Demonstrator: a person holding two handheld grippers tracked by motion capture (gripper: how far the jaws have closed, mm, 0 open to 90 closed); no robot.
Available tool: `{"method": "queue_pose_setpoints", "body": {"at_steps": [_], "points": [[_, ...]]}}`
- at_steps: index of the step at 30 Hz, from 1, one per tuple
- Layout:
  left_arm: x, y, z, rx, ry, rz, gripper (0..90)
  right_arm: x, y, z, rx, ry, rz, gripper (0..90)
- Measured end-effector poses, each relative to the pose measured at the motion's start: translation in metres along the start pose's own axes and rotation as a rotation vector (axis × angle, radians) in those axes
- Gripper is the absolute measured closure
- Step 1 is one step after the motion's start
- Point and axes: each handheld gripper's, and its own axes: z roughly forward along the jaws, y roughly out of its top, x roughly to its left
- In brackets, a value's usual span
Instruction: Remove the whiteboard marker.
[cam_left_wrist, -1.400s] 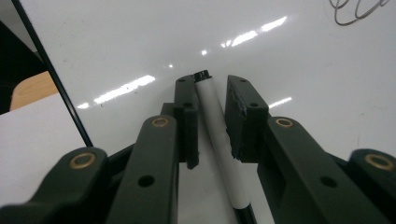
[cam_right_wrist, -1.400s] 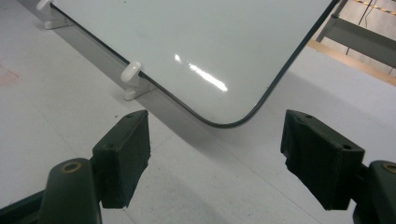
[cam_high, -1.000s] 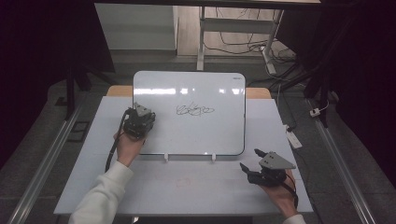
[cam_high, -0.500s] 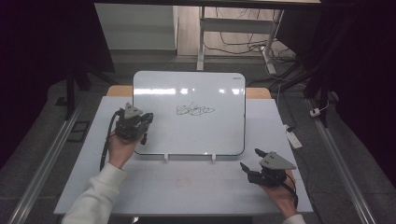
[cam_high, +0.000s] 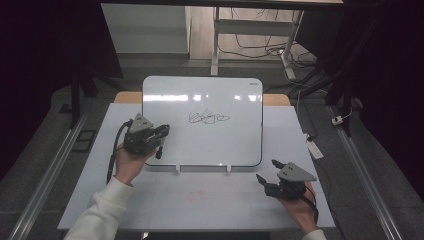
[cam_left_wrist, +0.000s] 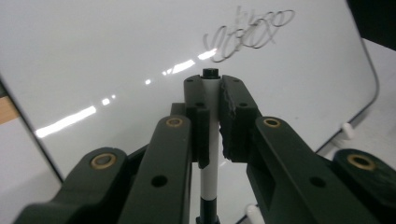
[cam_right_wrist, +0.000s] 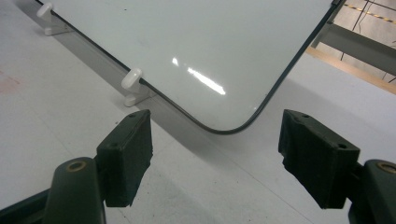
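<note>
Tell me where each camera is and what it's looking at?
High view: above the table, looking down at the whiteboard; both forearms, left gripper and right gripper show.
Left gripper view: on the left gripper, facing the scribble; its jaws hold a marker.
Right gripper view: on the right gripper, facing the board's corner; its open jaws show.
All three views share the whiteboard.

scribble (cam_high: 209, 118) too small to read, marker (cam_left_wrist: 211, 140) partly hidden
</note>
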Motion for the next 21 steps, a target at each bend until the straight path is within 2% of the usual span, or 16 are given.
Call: {"method": "queue_pose_setpoints", "body": {"at_steps": [1,2,4,6,7,9,10,12,21], "points": [[-0.005,0.001,0.001,-0.003,-0.021,0.01,81.2,0.0,0.0,0.0,-0.001,0.004,0.002,25.7],[-0.005,0.001,0.001,-0.003,-0.021,0.01,81.2,0.0,0.0,0.0,-0.001,0.006,0.004,25.7],[-0.013,0.003,0.002,-0.01,-0.065,0.02,81.3,0.0,0.001,0.0,-0.003,0.013,0.007,25.8],[-0.016,0.004,0.003,-0.011,-0.077,0.025,81.2,0.0,0.001,0.0,-0.005,0.016,0.01,25.9],[-0.022,0.005,0.003,-0.011,-0.101,0.041,81.2,0.0,0.001,0.0,-0.012,0.025,0.019,25.9],[-0.029,0.006,0.004,-0.015,-0.124,0.049,81.2,0.0,0.002,0.0,-0.015,0.033,0.029,26.1],[-0.029,0.006,0.004,-0.015,-0.124,0.049,81.2,0.0,0.002,0.0,-0.015,0.033,0.029,26.1],[-0.038,0.007,0.007,-0.015,-0.161,0.065,81.2,0.001,0.003,0.0,-0.019,0.043,0.034,26.1],[-0.061,0.011,0.013,-0.014,-0.244,0.113,81.2,0.005,0.008,0.001,-0.031,0.075,0.047,26.6]]}}
